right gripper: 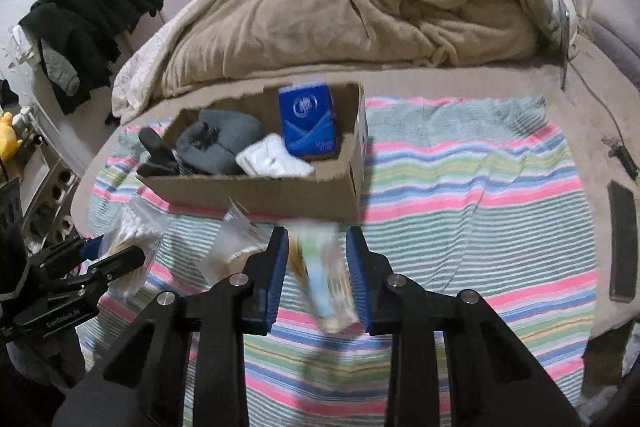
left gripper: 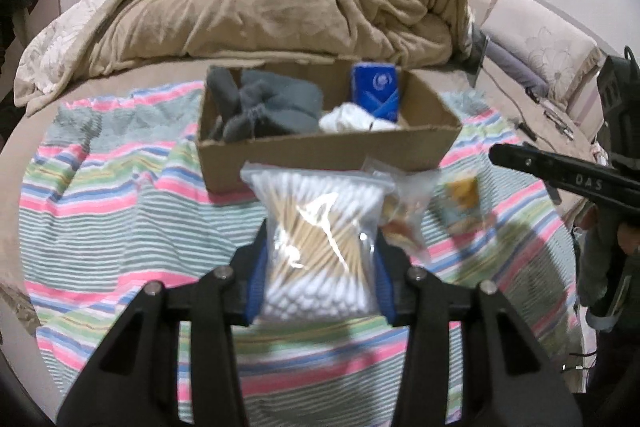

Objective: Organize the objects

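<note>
Bed with striped blanket, cardboard box ahead of both tongs. Left gripper clamps cotton swab bag, sticks pointing away. Right gripper pinches blurred packet, long axis along its fingers.

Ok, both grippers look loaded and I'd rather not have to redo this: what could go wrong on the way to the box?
1. The left gripper pinches the swab bag by its slack middle; it could slide out.
2. The right gripper holds a blurred packet hanging below the pads; it may drop.
3. The box already holds grey cloth, white cloth and a blue carton, so little room remains.
</note>
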The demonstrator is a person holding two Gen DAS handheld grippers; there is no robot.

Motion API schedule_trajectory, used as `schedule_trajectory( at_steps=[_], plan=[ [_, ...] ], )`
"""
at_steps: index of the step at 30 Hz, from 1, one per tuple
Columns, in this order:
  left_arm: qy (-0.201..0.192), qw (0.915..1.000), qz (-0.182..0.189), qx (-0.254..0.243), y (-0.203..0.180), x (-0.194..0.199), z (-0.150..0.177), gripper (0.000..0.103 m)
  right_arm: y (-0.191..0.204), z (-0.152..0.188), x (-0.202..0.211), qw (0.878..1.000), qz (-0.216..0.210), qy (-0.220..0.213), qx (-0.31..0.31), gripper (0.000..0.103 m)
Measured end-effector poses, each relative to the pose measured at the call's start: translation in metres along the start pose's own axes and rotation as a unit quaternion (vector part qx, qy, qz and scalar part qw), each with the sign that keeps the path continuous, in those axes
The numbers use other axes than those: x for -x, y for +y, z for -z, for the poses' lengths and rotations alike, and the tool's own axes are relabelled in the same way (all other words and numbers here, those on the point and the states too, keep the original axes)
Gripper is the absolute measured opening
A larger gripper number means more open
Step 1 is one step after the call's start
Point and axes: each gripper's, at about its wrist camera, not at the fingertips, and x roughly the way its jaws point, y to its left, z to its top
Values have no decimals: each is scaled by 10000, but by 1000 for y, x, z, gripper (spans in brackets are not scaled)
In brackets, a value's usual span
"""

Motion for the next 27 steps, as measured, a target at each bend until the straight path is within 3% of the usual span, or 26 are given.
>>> schedule_trajectory(
  at_steps=[6,11,17,18,19,20,27],
  plan=[
    [-178,9998,-20,-2,-3,20,-7,45,3,-2,-1,9998,107,73,118,32],
    [-223,9997,-49,14,-3,29,-7,45,2,10,-25,9990,106,425,126,55],
    [-260,9996,-94,109,2,34,-6,45,6,24,-55,9965,246,744,298,57],
    [-260,9996,-95,114,3,34,-6,45,6,26,-59,9960,237,796,326,56],
    [-266,9995,-97,116,3,34,-6,45,6,28,-61,9957,192,838,348,46],
    [-275,9995,-99,118,4,35,-7,45,7,29,-63,9953,163,880,378,28],
    [-386,9991,-72,156,6,39,-14,45,6,17,-43,9974,109,632,333,25]
  ],
)
